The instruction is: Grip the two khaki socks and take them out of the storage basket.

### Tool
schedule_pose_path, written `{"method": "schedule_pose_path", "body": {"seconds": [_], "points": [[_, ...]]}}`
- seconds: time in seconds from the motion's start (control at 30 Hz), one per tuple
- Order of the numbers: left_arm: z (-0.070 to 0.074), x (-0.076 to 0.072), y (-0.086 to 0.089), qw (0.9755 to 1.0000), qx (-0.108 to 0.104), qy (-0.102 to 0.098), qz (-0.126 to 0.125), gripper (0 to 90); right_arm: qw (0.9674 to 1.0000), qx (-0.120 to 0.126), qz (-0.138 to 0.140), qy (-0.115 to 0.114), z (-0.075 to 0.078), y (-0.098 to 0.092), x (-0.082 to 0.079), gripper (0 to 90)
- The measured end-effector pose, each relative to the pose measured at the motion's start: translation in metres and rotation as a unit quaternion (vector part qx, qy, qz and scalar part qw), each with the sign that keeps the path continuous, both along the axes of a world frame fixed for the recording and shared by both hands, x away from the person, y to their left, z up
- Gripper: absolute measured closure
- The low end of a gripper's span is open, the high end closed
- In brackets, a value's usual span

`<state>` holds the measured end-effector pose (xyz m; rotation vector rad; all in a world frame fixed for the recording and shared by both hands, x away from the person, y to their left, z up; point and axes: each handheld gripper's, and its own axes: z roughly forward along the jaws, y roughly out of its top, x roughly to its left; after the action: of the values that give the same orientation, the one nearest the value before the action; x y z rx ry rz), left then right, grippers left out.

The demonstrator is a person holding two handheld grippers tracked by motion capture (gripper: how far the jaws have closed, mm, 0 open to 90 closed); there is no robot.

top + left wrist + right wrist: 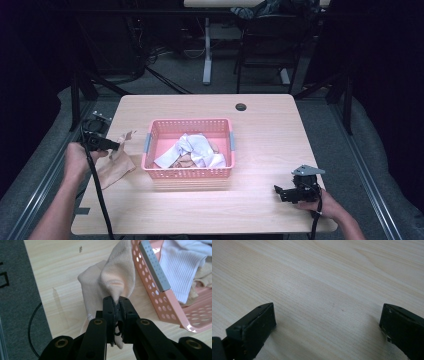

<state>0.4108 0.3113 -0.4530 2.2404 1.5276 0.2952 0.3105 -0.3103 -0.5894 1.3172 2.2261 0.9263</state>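
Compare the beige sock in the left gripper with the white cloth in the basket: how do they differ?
The beige sock is pinched in the shut left gripper outside the pink basket, draping onto the table; the white cloth lies loose inside the basket, untouched. The sock is a plain smooth knit; the white cloth is ribbed. Both are soft and crumpled, not folded.

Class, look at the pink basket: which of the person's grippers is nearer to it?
Left. The left gripper holds a beige sock just beside the pink basket; the right gripper rests farther off, toward the table's near right corner.
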Motion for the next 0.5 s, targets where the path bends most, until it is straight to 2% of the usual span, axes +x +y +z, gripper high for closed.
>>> {"method": "schedule_pose_path", "body": {"seconds": [0.03, 0.37, 0.5], "points": [[-0.005, 0.0, -0.002, 0.9999, -0.005, 0.008, -0.004, 84.4, 1.0, 0.0, 0.0, 0.0, 0.0, 0.0, 0.0, 0.0], [-0.044, 0.003, -0.01, 0.9989, -0.019, 0.04, -0.014, 84.0, 1.0, 0.0, 0.0, 0.0, 0.0, 0.0, 0.0, 0.0], [-0.059, 0.006, -0.014, 0.9983, -0.023, 0.052, -0.009, 83.1, 1.0, 0.0, 0.0, -0.001, 0.0, 0.0, 0.0, 0.0]]}}
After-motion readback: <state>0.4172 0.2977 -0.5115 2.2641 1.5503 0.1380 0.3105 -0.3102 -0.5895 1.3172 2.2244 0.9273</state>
